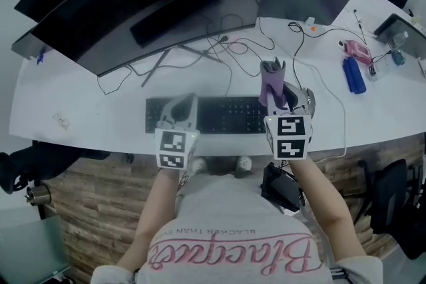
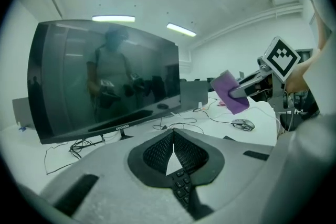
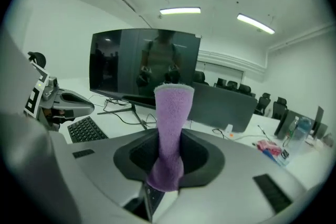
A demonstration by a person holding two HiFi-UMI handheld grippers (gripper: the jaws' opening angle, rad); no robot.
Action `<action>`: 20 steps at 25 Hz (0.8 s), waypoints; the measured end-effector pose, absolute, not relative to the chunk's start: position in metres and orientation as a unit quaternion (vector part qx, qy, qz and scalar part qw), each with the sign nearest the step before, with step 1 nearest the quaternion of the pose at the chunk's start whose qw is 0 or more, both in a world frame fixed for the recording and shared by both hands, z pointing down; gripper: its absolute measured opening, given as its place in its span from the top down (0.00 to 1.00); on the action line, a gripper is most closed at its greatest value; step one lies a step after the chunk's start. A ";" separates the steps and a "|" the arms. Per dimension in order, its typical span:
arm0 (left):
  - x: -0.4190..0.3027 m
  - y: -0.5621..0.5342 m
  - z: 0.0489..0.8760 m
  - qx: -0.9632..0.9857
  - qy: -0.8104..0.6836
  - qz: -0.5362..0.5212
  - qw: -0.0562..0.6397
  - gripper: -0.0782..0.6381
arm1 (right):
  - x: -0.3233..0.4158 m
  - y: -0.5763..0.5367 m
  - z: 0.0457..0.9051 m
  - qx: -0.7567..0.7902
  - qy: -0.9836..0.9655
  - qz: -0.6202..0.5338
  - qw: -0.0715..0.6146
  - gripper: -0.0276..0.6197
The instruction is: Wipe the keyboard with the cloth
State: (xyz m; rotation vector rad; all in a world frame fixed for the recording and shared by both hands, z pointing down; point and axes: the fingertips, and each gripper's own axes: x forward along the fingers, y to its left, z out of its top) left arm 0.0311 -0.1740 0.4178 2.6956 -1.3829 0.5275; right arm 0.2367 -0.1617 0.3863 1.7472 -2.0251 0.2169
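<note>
Right tool (image 3: 169,157): clenched on purple cloth (image 3: 170,113), raised over black keyboard (image 1: 226,115). Left tool (image 2: 172,147): closed, empty. Step: wiping apparently not begun. Next: lower cloth onto keys.

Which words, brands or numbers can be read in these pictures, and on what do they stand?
"coocaa": lower bezel of the monitor.
"Blacque...", pink script, last letters uncertain: shirt.
Small line on the shirt and the keyboard keys: too small to read.
</note>
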 end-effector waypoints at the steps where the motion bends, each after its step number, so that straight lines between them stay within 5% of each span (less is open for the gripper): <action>1: 0.029 -0.175 0.411 0.876 -0.452 0.166 0.028 0.88 | 0.225 -0.164 0.376 0.627 -0.744 0.063 0.222 0.82; 20: 0.013 -0.181 0.293 0.878 -0.475 0.039 -0.043 0.88 | 0.098 -0.158 0.270 0.526 -0.849 -0.029 0.052 0.82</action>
